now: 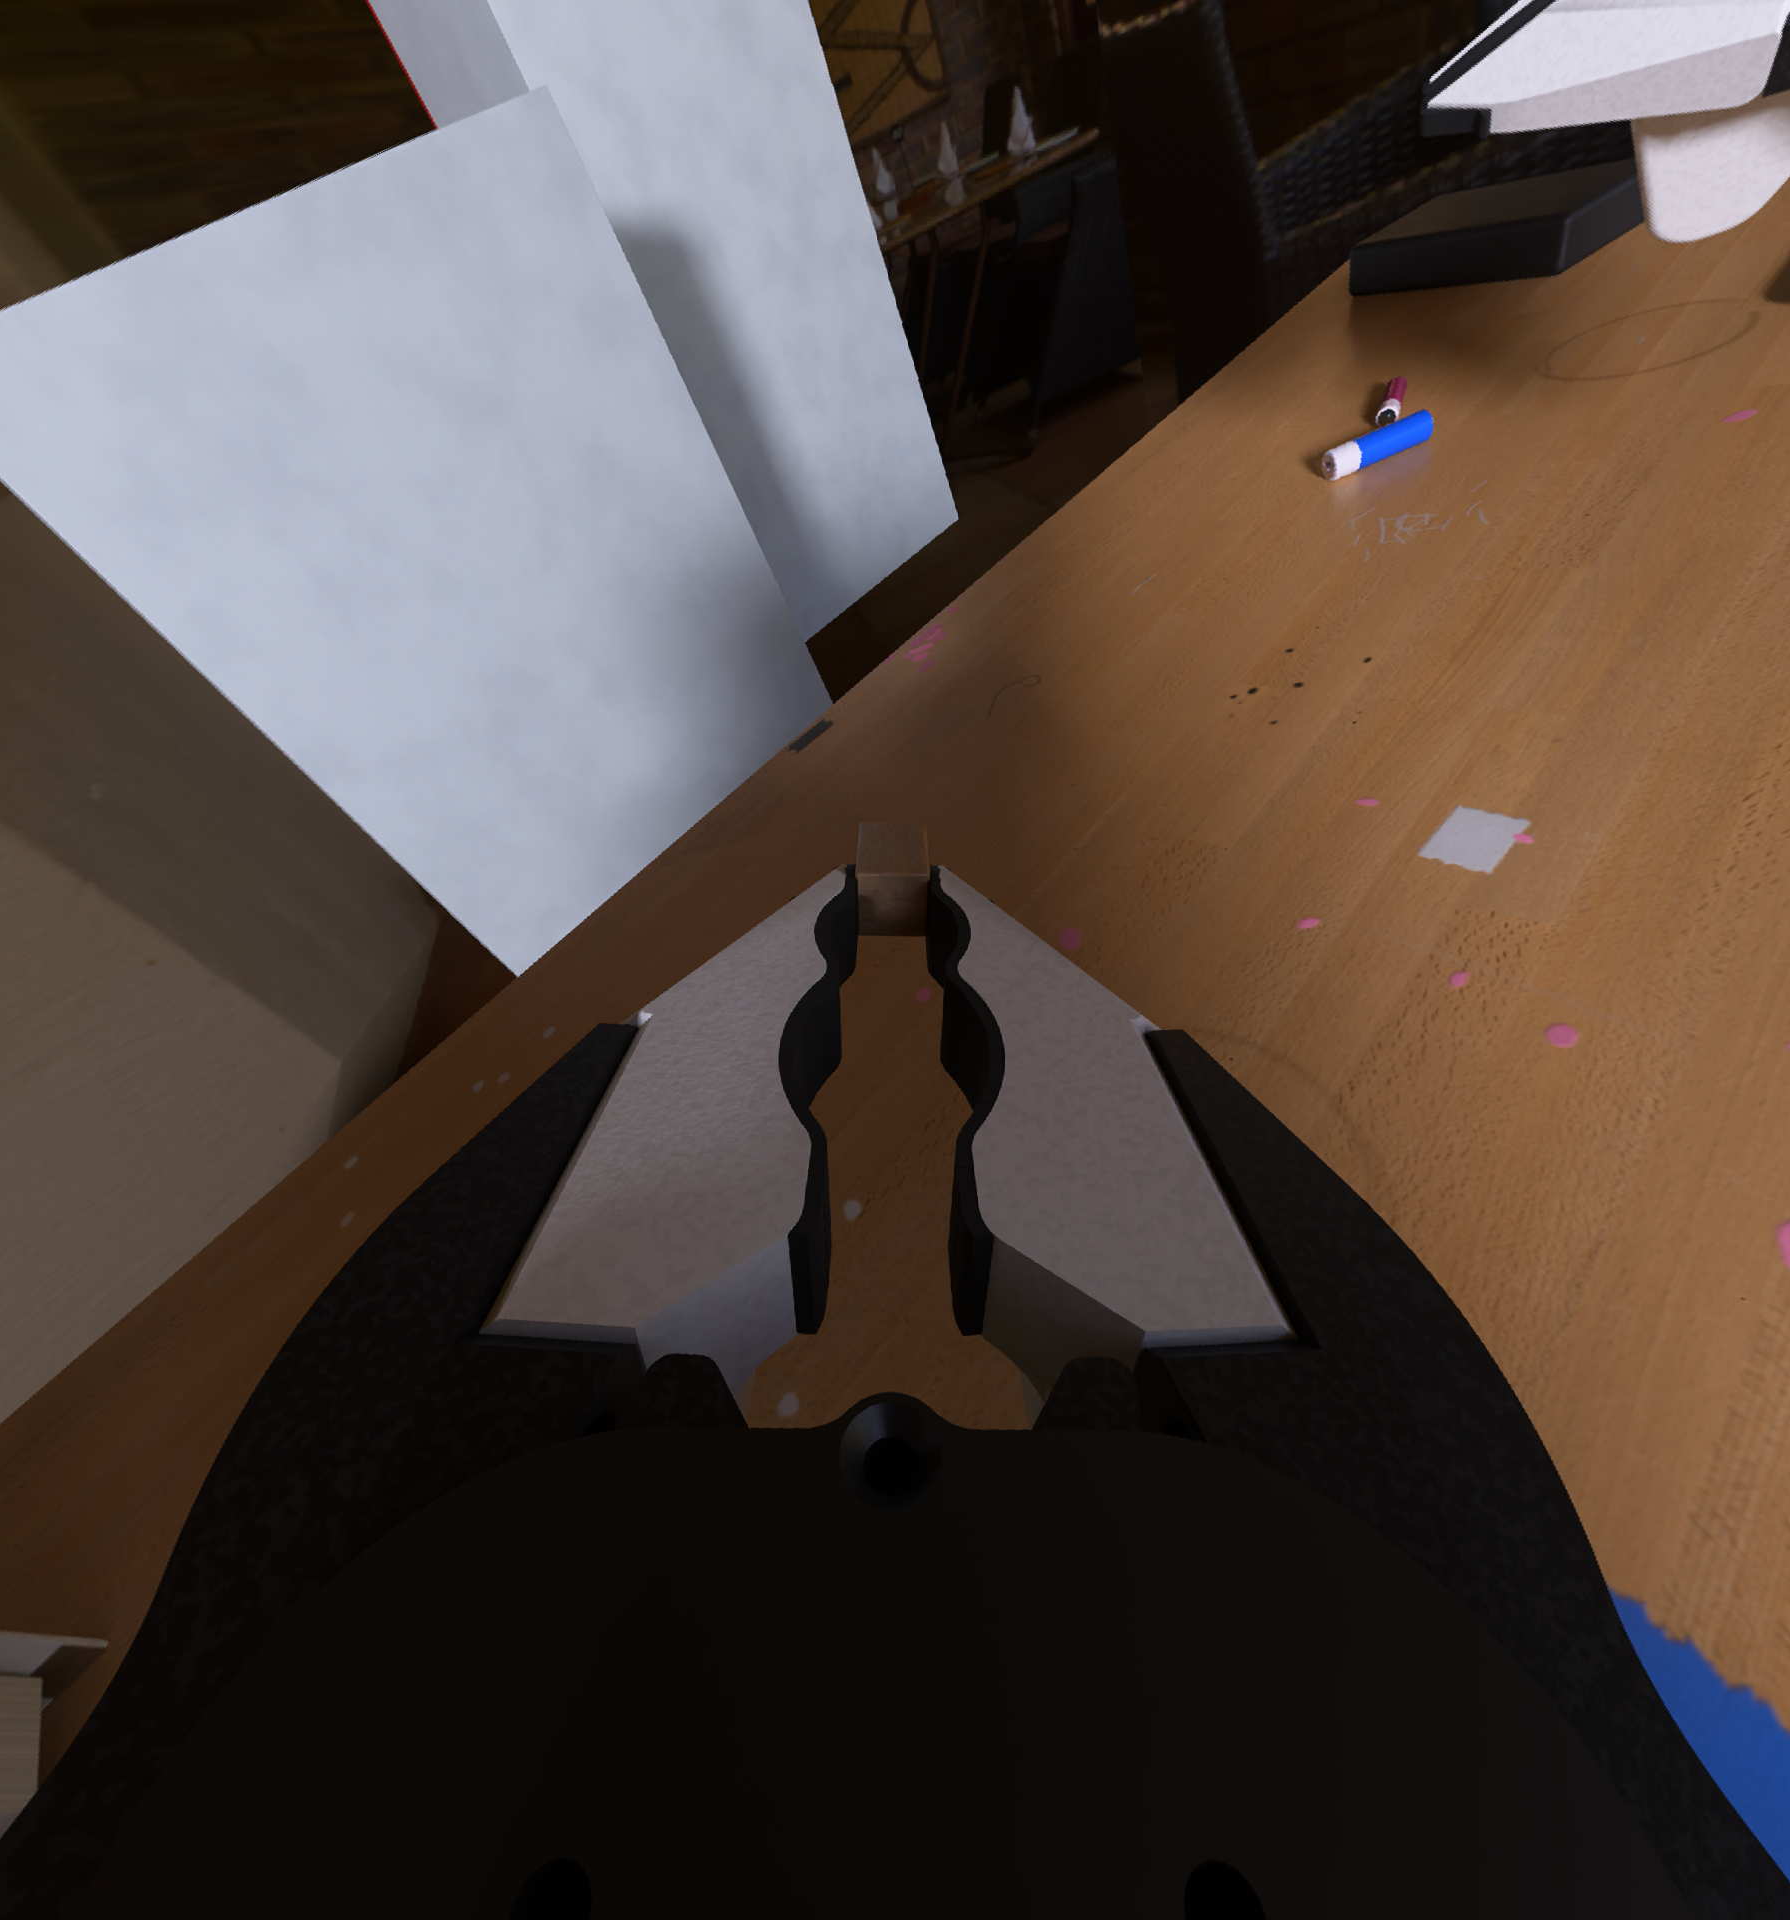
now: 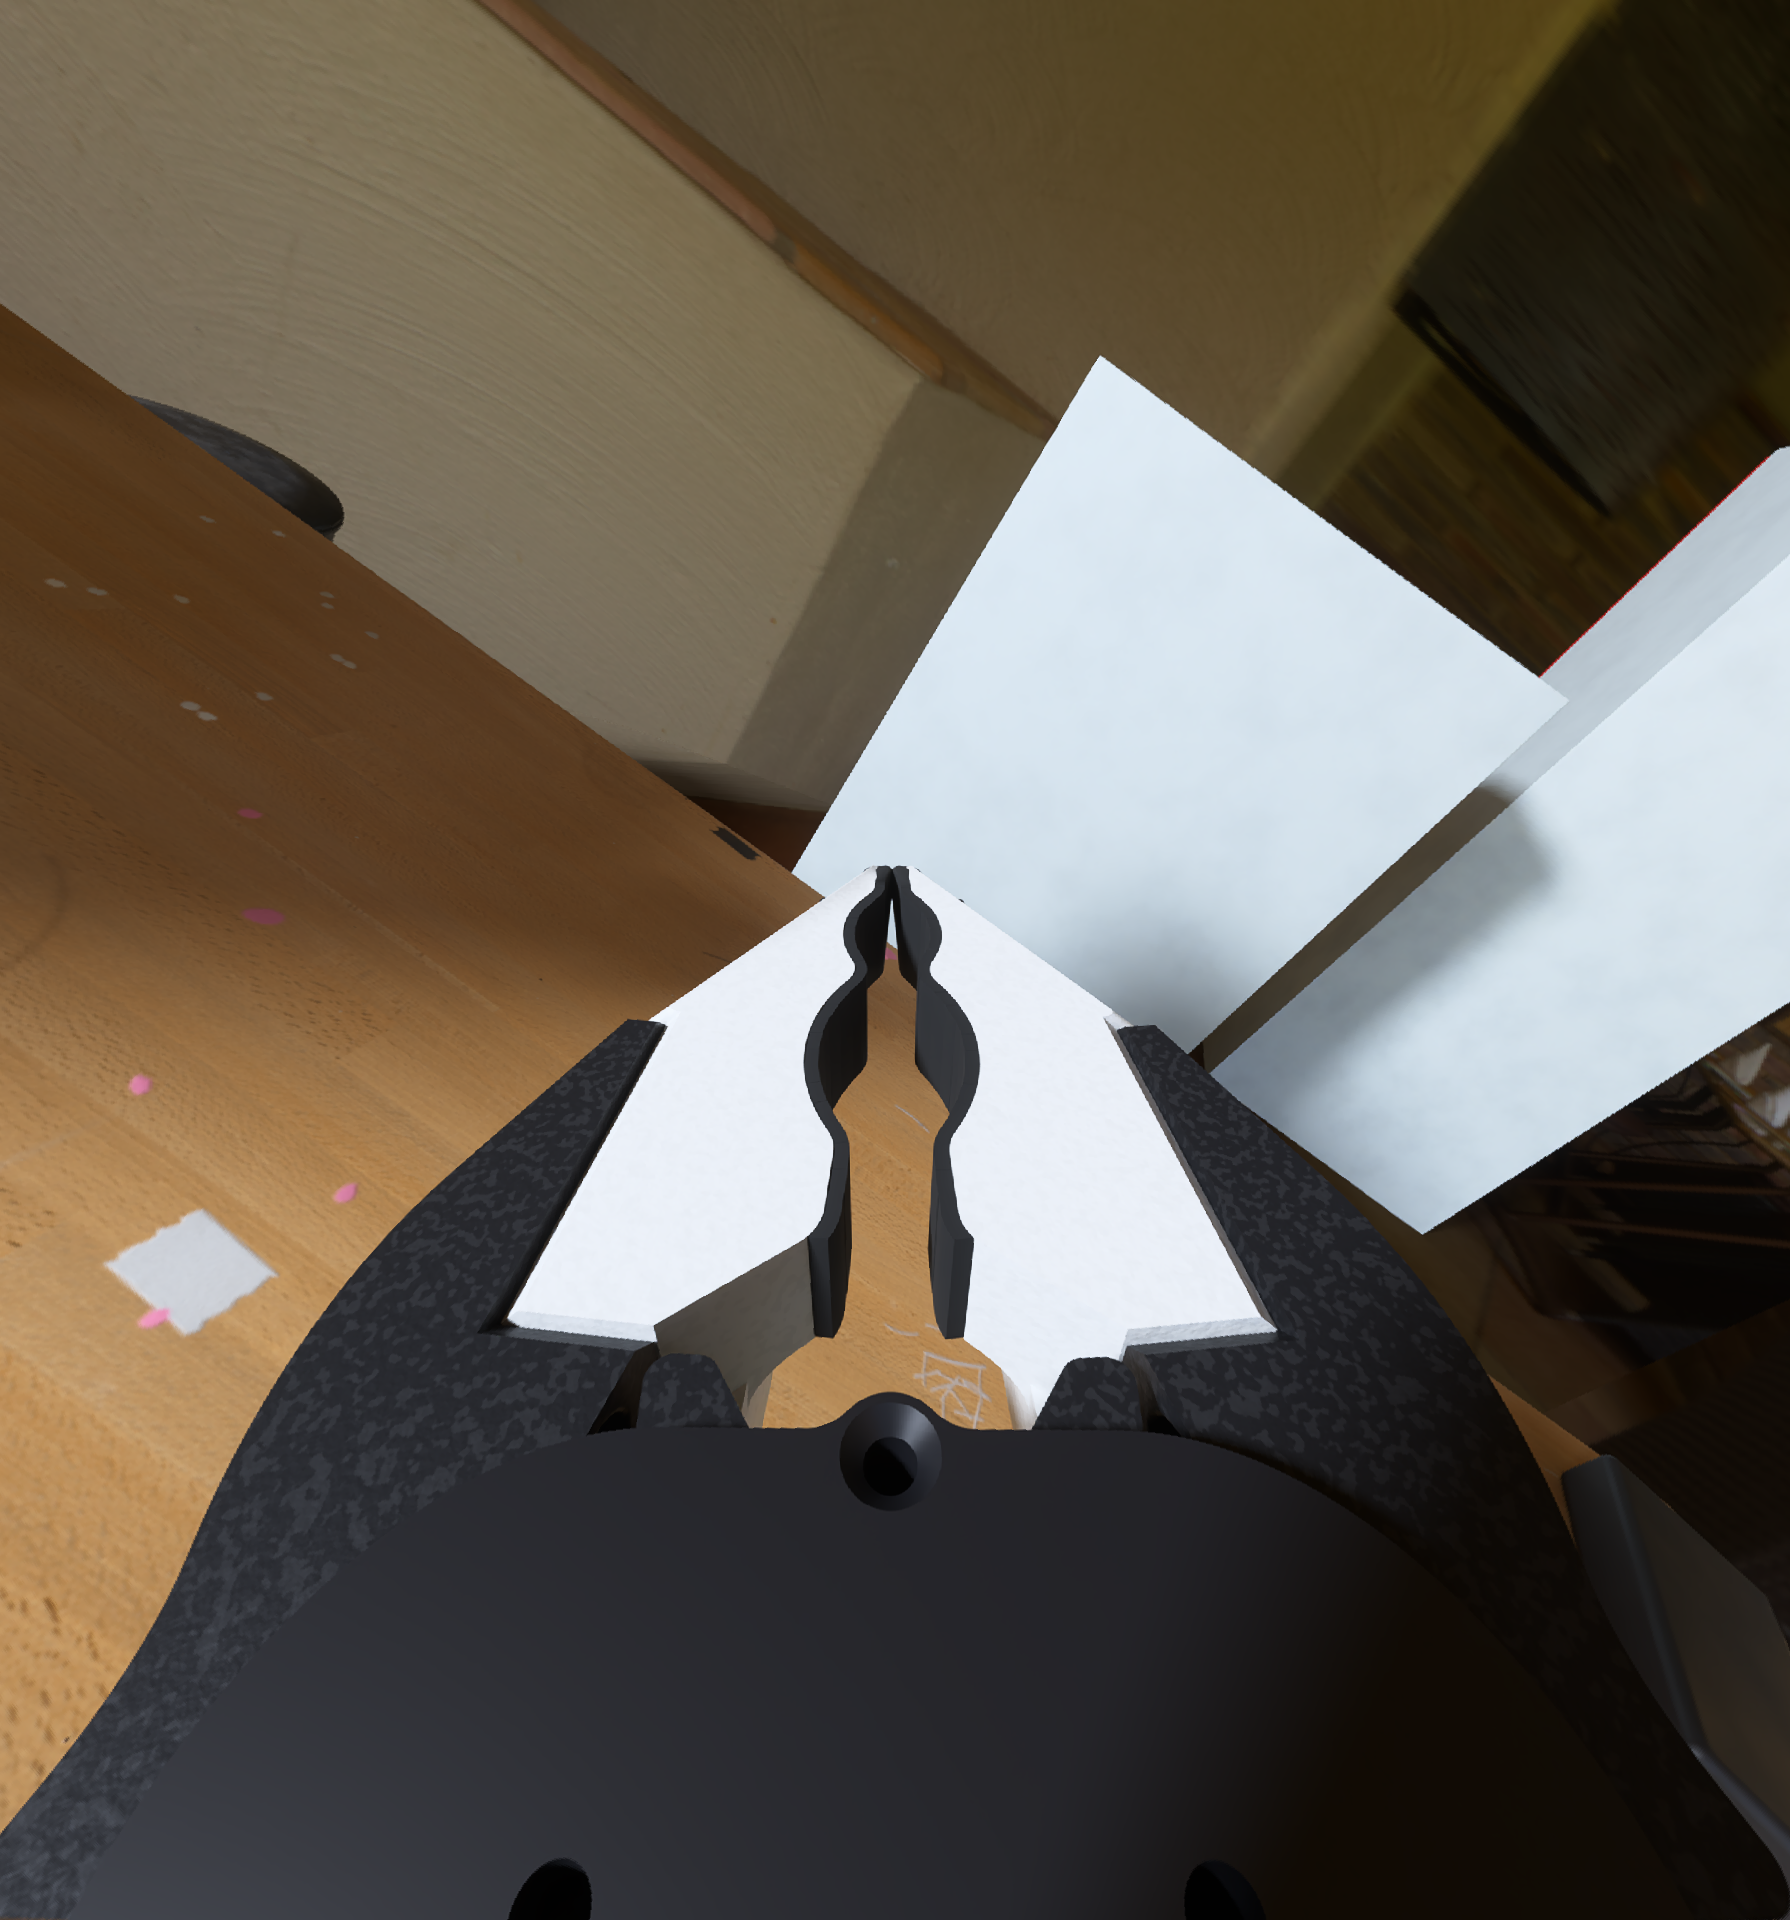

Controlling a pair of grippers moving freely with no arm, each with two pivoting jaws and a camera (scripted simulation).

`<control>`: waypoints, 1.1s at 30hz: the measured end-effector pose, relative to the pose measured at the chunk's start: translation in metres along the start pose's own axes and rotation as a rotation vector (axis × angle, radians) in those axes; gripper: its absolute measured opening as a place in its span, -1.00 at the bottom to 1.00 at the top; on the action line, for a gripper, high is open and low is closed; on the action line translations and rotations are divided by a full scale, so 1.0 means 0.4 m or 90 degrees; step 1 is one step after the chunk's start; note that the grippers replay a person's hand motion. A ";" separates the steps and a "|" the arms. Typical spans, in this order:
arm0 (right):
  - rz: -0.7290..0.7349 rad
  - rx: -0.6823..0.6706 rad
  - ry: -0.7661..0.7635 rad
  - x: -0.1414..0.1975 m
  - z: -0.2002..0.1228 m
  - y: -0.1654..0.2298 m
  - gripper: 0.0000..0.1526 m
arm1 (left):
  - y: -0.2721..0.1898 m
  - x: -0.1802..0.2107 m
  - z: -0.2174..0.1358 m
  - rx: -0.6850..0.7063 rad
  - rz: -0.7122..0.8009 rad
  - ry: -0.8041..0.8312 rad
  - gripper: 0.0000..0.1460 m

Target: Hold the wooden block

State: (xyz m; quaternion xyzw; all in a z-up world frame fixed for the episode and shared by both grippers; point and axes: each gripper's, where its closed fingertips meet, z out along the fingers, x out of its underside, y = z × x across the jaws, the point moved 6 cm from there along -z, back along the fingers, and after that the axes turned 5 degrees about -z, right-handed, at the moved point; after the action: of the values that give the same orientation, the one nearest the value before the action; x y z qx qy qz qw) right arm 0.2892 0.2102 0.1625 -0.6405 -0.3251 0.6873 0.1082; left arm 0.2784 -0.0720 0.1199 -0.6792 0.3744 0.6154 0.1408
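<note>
In the left wrist view a small wooden block (image 1: 892,883) sits clamped between the tips of my left gripper (image 1: 892,902), above the wooden table (image 1: 1390,935) near its left edge. The left gripper is shut on the block. In the right wrist view my right gripper (image 2: 891,883) is shut with its fingertips touching and nothing between them, over the table (image 2: 247,1039) near its far edge. The right gripper also shows at the top right of the left wrist view (image 1: 1691,114). The block does not show in the right wrist view.
Two white panels (image 1: 371,520) stand beyond the table edge and also show in the right wrist view (image 2: 1182,748). A blue and white cylinder (image 1: 1379,444) and a small red one (image 1: 1392,398) lie farther on. A black box (image 1: 1473,249) lies at the far end. A blue patch (image 1: 1784,1766) shows at the lower right.
</note>
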 end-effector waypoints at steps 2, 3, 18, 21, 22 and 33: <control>-0.003 0.003 -0.002 -0.001 -0.001 -0.001 -1.00 | 0.001 0.002 0.000 0.001 -0.001 0.002 -0.84; -0.004 0.003 -0.001 -0.001 -0.001 -0.001 -1.00 | 0.001 0.003 0.001 0.002 -0.002 0.004 -0.84; 0.001 0.005 0.001 0.003 0.000 -0.004 -1.00 | 0.000 0.007 0.003 0.007 -0.007 0.009 -0.84; 0.002 0.006 0.001 0.003 0.000 -0.004 -1.00 | -0.001 0.009 0.004 0.011 -0.008 0.012 -0.84; 0.002 0.006 0.001 0.004 0.001 -0.004 -1.00 | -0.002 0.010 0.004 0.012 -0.008 0.014 -0.84; -0.001 0.005 0.005 0.006 0.002 -0.004 -1.00 | -0.005 0.011 0.005 0.015 -0.008 0.018 -0.84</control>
State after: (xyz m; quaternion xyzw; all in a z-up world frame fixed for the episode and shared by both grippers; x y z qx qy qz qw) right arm 0.2877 0.2124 0.1615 -0.6428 -0.3223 0.6858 0.1123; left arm 0.2780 -0.0709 0.1149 -0.6883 0.3792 0.6004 0.1480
